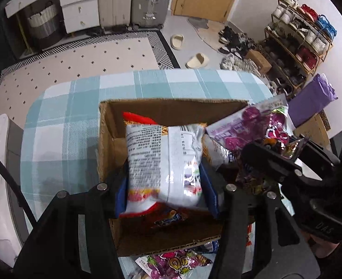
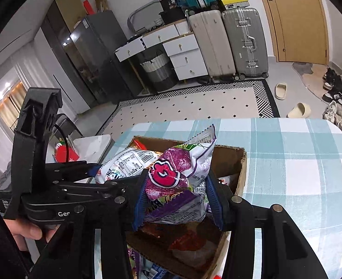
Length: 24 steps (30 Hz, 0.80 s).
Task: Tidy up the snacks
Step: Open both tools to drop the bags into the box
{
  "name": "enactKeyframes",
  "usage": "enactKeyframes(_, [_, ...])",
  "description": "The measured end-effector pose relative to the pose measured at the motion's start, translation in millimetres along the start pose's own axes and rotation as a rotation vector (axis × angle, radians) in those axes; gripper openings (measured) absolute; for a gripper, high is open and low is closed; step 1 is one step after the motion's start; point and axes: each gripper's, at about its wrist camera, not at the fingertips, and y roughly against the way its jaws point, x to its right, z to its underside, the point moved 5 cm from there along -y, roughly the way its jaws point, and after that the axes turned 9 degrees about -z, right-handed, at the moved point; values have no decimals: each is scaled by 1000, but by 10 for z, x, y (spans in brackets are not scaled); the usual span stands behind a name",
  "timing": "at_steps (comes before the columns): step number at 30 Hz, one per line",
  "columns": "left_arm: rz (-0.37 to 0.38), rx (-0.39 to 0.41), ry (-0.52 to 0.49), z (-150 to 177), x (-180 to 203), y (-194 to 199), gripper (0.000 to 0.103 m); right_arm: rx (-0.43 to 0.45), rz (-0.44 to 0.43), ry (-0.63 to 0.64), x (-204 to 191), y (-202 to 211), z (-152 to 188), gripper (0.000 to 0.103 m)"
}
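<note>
cardboard box (image 1: 105,139) under white snack bag (image 1: 164,162) and purple snack bag (image 2: 178,181)

"DAS" is embossed on the right gripper (image 1: 287,153) body, "Ger" printed white on the left gripper (image 2: 101,174) body, "36" on a black box (image 2: 169,1) atop the white dresser; snack-bag print is too small and blurred to read.
</note>
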Motion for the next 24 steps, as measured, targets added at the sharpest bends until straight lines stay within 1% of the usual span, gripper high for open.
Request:
enactKeyframes(2, [-12,6,-4,9,0,17,51,-8,2,6,-9,-24,14,47])
enactKeyframes(5, [-17,17,1,10,-18,61,56,-13,4,7,-26,-38,24,47])
enactKeyframes(7, [-22,24,23,8,-56,97,65,-17,13,11,-38,-40,25,47])
enactKeyframes(9, [-9,26,50,12,-94,135,71,-24,18,15,-67,-43,28,48])
enactKeyframes(11, [5,24,56,23,-107,170,71,-17,22,23,-78,-18,15,51])
enactKeyframes(13, [-9,27,56,46,-128,216,71,-7,21,33,-88,9,12,53])
enactKeyframes(18, [-17,52,55,178,-178,379,72,8,25,36,-88,129,44,53])
enactKeyframes(22, [-47,100,60,362,-241,574,72,45,26,41,-131,337,73,53])
enactKeyframes(24, [-63,118,44,474,-246,665,72,77,27,53,-169,475,101,53])
